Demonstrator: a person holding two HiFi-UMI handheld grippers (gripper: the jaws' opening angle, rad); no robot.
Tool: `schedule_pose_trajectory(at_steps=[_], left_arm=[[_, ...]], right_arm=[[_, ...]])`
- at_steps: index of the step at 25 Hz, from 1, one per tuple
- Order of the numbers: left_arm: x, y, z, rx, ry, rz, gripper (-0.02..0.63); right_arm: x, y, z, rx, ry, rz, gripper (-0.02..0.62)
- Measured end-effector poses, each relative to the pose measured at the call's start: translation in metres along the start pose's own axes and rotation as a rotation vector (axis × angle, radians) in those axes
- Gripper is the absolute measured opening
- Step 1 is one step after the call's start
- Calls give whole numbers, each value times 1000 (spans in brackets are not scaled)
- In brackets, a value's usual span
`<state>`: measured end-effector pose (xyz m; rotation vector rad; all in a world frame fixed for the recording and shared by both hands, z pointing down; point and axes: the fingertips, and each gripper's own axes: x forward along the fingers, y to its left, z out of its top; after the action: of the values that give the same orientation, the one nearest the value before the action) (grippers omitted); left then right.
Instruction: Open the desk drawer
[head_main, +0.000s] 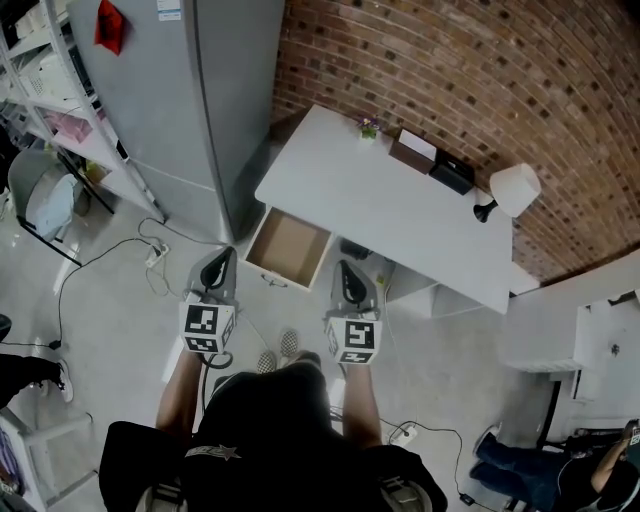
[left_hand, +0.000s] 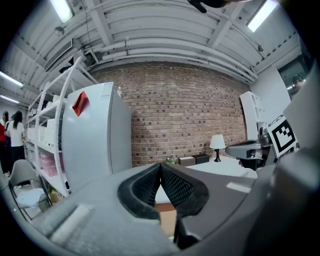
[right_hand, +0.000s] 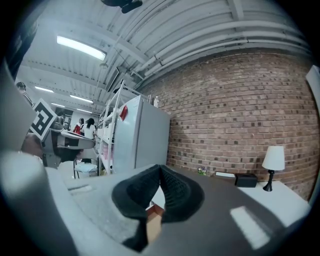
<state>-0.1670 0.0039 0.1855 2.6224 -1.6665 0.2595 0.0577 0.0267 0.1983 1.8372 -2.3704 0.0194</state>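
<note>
A white desk (head_main: 400, 205) stands against the brick wall. Its wooden drawer (head_main: 288, 249) is pulled out at the desk's left end, with a bare brown inside. My left gripper (head_main: 217, 268) is held in the air short of the drawer's left corner, jaws shut with nothing between them. My right gripper (head_main: 349, 281) hovers beside the drawer's right side, also shut and empty. In the left gripper view the shut pads (left_hand: 160, 182) point level toward the desk (left_hand: 220, 167). In the right gripper view the pads (right_hand: 159, 189) meet, and a bit of the drawer (right_hand: 154, 212) shows below them.
A tall grey fridge (head_main: 190, 90) stands left of the desk, with white shelving (head_main: 60, 120) beyond it. On the desk are a white lamp (head_main: 514, 189), a black box (head_main: 452, 173), a brown box (head_main: 412, 150) and a small plant (head_main: 369, 127). Cables (head_main: 150, 255) lie on the floor.
</note>
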Motion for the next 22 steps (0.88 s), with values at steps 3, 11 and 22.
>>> schedule_pose_trajectory(at_steps=[3,11,22], left_arm=[[-5,3,2,11,2,12,11],[-10,14,1,9,4,25,11],[-4,17,0,11,7,21,9]], right_arm=[[-1,3,0,1,-1,4,5],[2,9,4,-6,-14,10,5],[10,8,5,-9,-8,13,5]])
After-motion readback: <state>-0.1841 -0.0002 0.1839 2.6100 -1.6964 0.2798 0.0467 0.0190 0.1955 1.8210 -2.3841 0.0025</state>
